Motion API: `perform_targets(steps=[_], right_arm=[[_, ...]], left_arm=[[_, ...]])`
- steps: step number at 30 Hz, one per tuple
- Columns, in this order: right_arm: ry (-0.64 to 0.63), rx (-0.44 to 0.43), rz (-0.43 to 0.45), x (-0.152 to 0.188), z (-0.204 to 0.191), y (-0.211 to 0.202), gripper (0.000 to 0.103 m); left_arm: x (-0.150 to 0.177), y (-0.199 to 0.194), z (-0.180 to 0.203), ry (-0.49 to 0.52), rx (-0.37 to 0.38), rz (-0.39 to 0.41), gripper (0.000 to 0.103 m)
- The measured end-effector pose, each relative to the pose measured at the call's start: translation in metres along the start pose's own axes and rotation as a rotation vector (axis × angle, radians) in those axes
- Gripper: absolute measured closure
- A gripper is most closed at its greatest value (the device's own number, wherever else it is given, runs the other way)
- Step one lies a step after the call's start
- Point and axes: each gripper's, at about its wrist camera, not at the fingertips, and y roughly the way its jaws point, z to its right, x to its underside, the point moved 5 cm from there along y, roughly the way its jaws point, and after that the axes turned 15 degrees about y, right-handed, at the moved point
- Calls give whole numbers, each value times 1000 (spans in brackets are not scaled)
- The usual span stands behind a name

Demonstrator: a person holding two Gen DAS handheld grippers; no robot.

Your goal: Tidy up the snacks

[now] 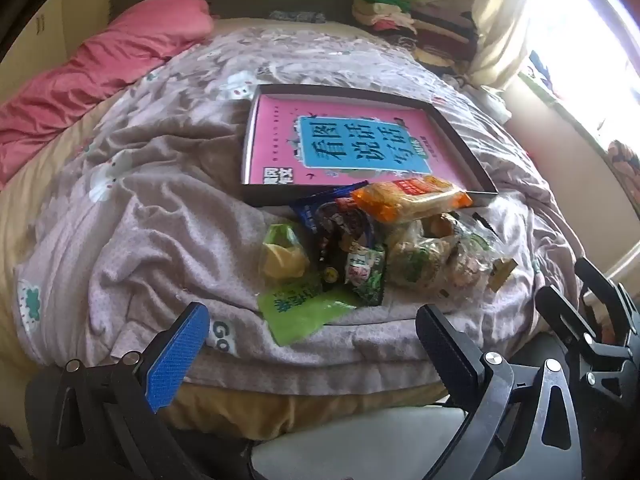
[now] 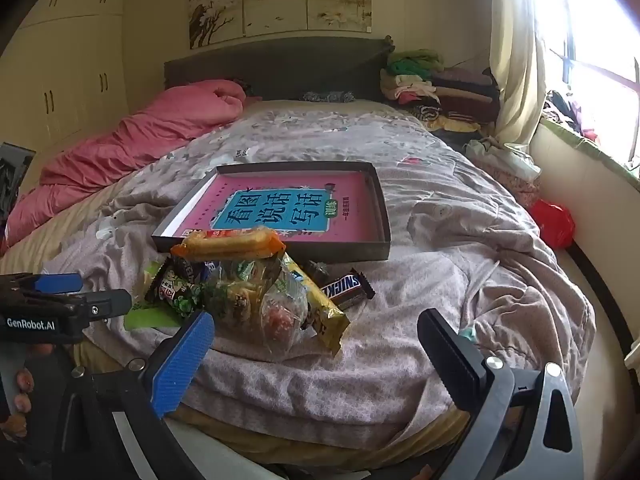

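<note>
A pile of snack packets (image 1: 376,252) lies on the bed's quilt, just in front of a shallow dark box (image 1: 460,132) with a pink and blue book cover inside. An orange packet (image 1: 412,200) lies on top, a green packet (image 1: 300,308) at the front. In the right wrist view the pile (image 2: 248,292) includes a Snickers bar (image 2: 346,286) and a gold bar (image 2: 324,308), with the box (image 2: 380,216) behind. My left gripper (image 1: 316,344) is open and empty, short of the pile. My right gripper (image 2: 316,344) is open and empty, also near the bed's edge.
A pink duvet (image 2: 152,136) lies along the bed's left side. Folded clothes (image 2: 440,88) are stacked at the headboard's right. A red bag (image 2: 554,222) sits by the window wall. Wardrobes (image 2: 68,64) stand at the left. The left gripper shows in the right wrist view (image 2: 52,300).
</note>
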Motion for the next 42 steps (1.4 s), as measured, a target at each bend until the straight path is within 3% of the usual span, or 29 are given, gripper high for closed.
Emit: perform_targets(steps=[9,13,15,42], right_arm=[[-23,-14,-10,2,-4,2,0],[-26,-13,-9,13,-33,-6,0],[-6,-34,-24,2,-7,2,0],[-5,-45,-31,4,-7,4,0]], left_arm=[[-3,-3,11,55,-4,30,0],[-3,-5,10,59,-5,39,0],[-3,-6,12,63,-7,45,0],[-5,-10,19,84,-2,60,0]])
